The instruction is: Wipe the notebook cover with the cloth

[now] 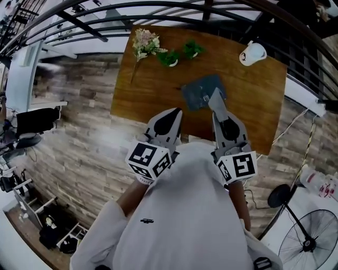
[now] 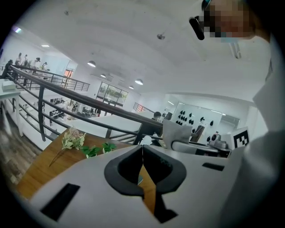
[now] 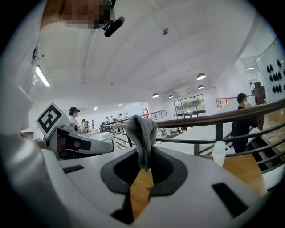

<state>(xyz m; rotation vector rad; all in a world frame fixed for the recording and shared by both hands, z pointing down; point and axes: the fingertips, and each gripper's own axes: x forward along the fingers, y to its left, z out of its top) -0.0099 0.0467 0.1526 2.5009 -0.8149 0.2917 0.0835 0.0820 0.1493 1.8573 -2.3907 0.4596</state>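
A dark grey-blue notebook (image 1: 196, 94) lies flat near the middle of the wooden table (image 1: 248, 100). My right gripper (image 1: 216, 101) is raised over the notebook's near right corner, shut on a grey cloth (image 3: 141, 132) that sticks up from between the jaws and droops over them. The cloth (image 2: 177, 132) also shows as a pale flap on the right gripper in the left gripper view. My left gripper (image 1: 176, 112) hovers at the table's near edge, left of the notebook, jaws shut with nothing between them (image 2: 142, 150). Neither gripper touches the notebook.
Dried flowers (image 1: 143, 42) and two small green sprigs (image 1: 169, 57) lie at the table's far left. A white cup (image 1: 252, 53) stands at the far right corner. A dark railing (image 1: 158, 8) runs behind the table. A floor fan (image 1: 309, 245) stands at the lower right.
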